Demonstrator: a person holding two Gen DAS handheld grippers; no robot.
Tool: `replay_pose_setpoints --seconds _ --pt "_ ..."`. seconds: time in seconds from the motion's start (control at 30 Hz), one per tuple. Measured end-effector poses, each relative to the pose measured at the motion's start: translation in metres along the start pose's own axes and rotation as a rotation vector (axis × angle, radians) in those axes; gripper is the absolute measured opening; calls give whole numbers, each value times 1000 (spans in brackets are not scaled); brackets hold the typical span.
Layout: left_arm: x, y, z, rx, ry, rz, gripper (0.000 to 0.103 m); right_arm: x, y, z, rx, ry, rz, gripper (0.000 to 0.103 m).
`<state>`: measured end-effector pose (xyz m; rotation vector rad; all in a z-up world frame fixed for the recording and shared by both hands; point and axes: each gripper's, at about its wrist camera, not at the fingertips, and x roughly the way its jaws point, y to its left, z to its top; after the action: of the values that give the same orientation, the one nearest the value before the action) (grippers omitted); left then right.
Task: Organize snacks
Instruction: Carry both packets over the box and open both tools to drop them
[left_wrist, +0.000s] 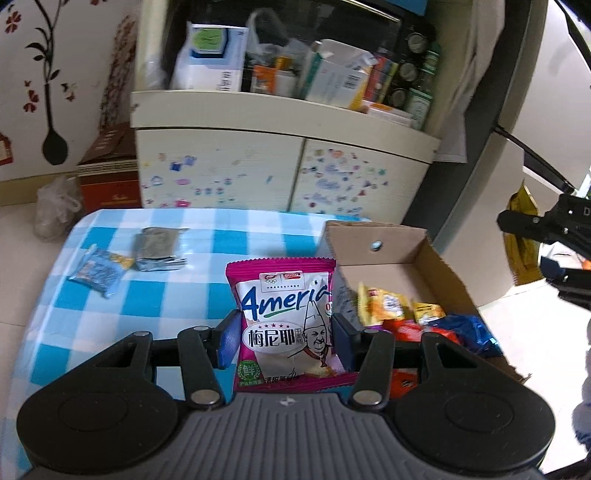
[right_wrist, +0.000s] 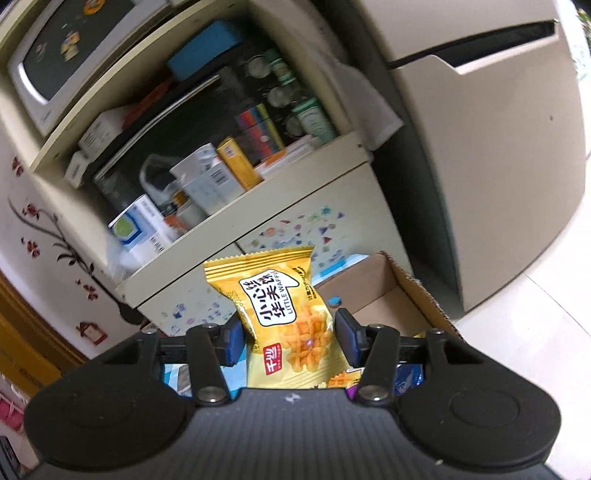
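**snackbot_fan:** Carrying two packets at once here. Left claw (left_wrist: 284, 334) is pinching the magenta biscuit packet (left_wrist: 284, 317) across its middle, pads pressed on both side edges, packet upright and clear of the worktop (left_wrist: 55, 314). Right claw (right_wrist: 290, 338) is pinching the yellow waffle packet (right_wrist: 275, 314) the same way. Cardboard box (left_wrist: 439, 273) sits at about 2 o'clock from the left claw, with a few snacks already piled in its near end.

**umi_tinkerer:** I'd say this is the carry-to-box step. To do it well, keep both grips steady, those foil bags look slippery and puffy, so squeeze no harder or they may pop sideways. Bring each packet over the open top before letting go, and drop into the bare far half, around 1 o'clock, not on the pile.

**snackbot_fan:** What about edges?

**umi_tinkerer:** Box walls stand up on all sides, so come in from above, not across the rim. In the left view the right claw hangs at 3 o'clock, well apart from the left one, but both are aimed at one box, so I'd go one at a time. Cabinet (left_wrist: 288, 173) stands close behind at 12 o'clock, so don't overshoot. Plenty of open checked cloth at 9 to 11 o'clock, only a blue packet (left_wrist: 98, 275) and a grey packet (left_wrist: 157, 249) lying there.
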<state>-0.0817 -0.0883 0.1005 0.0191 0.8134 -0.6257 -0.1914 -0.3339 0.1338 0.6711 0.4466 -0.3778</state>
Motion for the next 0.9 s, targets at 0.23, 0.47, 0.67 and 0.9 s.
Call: replay_pose_setpoints --seconds 0.23,0.47,0.67,0.9 --pt "24 -33 15 19 3 -50 57 6 -7 3 45 12 -9 51" --pt "51 -65 24 55 29 -87 57 10 -26 9 145 23 -26 51" --pt "71 -84 27 91 46 -93 57 19 -41 10 237 50 -38 51" --pt "94 -97 29 116 58 -82 67 30 -50 11 300 67 -61 54"
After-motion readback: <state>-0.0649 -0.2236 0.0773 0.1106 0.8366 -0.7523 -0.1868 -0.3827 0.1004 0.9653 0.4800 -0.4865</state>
